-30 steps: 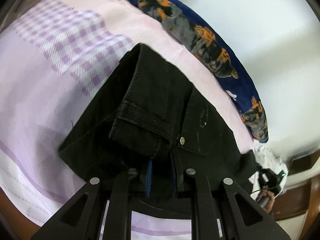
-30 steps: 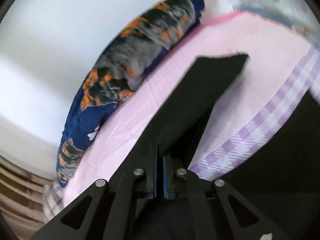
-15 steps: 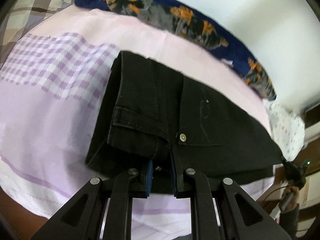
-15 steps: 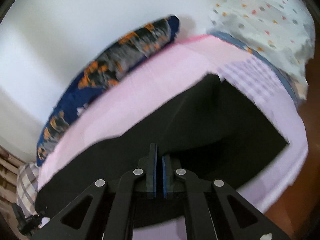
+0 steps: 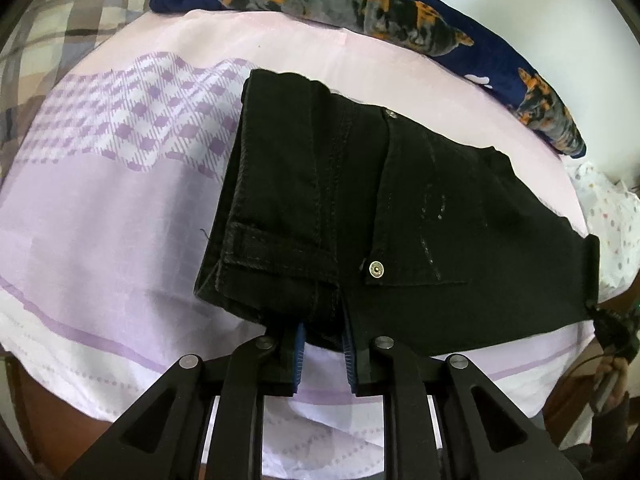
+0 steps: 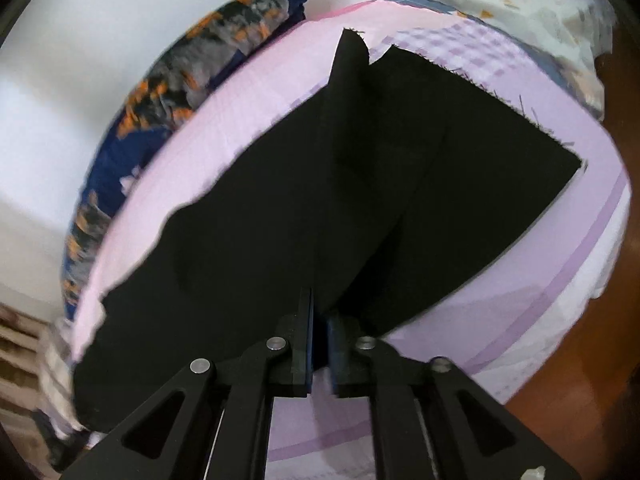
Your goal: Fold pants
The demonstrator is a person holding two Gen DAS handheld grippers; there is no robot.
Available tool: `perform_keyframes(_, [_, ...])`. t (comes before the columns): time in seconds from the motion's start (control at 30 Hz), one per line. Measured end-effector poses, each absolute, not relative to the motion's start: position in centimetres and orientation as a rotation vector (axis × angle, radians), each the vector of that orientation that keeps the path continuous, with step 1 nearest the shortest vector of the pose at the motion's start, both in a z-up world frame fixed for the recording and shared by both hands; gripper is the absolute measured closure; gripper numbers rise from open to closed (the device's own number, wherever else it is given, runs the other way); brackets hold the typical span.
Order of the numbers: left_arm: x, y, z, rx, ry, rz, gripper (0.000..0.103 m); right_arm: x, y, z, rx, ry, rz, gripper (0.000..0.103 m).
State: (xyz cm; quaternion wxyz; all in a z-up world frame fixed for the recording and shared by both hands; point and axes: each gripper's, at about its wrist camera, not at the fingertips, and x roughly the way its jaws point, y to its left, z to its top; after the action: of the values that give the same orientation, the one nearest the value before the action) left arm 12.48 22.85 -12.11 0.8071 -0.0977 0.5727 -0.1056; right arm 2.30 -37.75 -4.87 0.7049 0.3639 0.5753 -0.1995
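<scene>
Black pants (image 5: 392, 216) lie spread on the lilac and pink bed sheet (image 5: 120, 208), waistband end toward the left camera, with a metal rivet showing. My left gripper (image 5: 323, 344) is shut on the waistband at the pants' near edge. In the right wrist view the pants (image 6: 304, 216) fan out as a flat black shape, leg hems at the far end. My right gripper (image 6: 319, 334) is shut on a raised fold of the pants at its near edge.
A navy pillow with orange and grey print (image 5: 400, 20) lies along the bed's far edge by the white wall, also in the right wrist view (image 6: 168, 92). A dotted white cloth (image 6: 500, 4) and a plaid cloth (image 5: 48, 28) lie at the bed's ends. Brown wood floor (image 6: 600, 320) lies beyond the bed's edge.
Both grippers have pulled back and lowered with the pants; the pants went from hanging bunched to lying spread flat on the sheet. Both grips have held.
</scene>
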Motion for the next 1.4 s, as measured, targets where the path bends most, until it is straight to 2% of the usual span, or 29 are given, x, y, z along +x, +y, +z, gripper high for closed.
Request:
perform_keyframes(0.03, [12.3, 22.8, -11.9, -0.208, 1.233, -0.220, 0.078, 2.0, -38.2, -5.0, 0.862, 1.253, -0.429, 0.094])
perform_keyframes(0.1, [11.9, 22.7, -11.6, -0.193, 1.248, -0.205, 0.075, 1.7, -38.9, -5.1, 0.924, 1.215, -0.419, 0.091])
perform_keyframes(0.17, [11.1, 22.5, -10.7, -0.176, 1.245, -0.224, 0.075, 1.5, -39.4, -5.1, 0.981, 1.180, -0.394, 0.090])
perform_keyframes(0.3, [9.3, 21.4, -8.6, -0.148, 1.229, -0.277, 0.075, 1.2, -41.0, -4.8, 1.039, 1.094, -0.399, 0.081])
perform_keyframes(0.47, [7.9, 16.9, -5.4, -0.031, 1.151, -0.399, 0.074, 0.6, -43.8, -5.5, 1.158, 0.997, -0.405, 0.079])
perform_keyframes(0.63, [8.4, 7.5, -4.1, 0.104, 1.090, -0.622, 0.067, 0.6, -45.7, -5.7, 1.207, 0.948, -0.404, 0.079])
perform_keyframes(0.9, [7.0, -7.9, -6.1, 0.350, 1.050, -0.954, 0.066, 0.6, -49.4, -5.9, 1.202, 0.965, -0.459, 0.079])
perform_keyframes(1.07, [5.1, -13.6, -8.4, 0.426, 1.070, -1.058, 0.066, 0.0, -51.1, -6.1, 1.185, 0.990, -0.472, 0.079])
perform_keyframes(1.13, [4.7, -15.2, -9.2, 0.441, 1.073, -1.069, 0.066, -0.3, -51.7, -6.1, 1.178, 1.003, -0.469, 0.079])
perform_keyframes(1.17, [4.6, -15.8, -9.6, 0.449, 1.078, -1.075, 0.066, -0.3, -51.9, -6.1, 1.176, 1.005, -0.464, 0.084])
perform_keyframes(1.2, [4.6, -16.5, -9.9, 0.459, 1.079, -1.070, 0.066, -0.3, -52.1, -6.0, 1.173, 1.007, -0.457, 0.093])
perform_keyframes(1.37, [4.4, -18.1, -10.3, 0.453, 1.064, -1.061, 0.067, -0.1, -52.9, -4.5, 1.117, 0.997, -0.437, 0.098])
perform_keyframes(1.4, [4.5, -18.2, -10.4, 0.445, 1.068, -1.064, 0.071, -0.1, -52.8, -4.0, 1.103, 0.993, -0.428, 0.099])
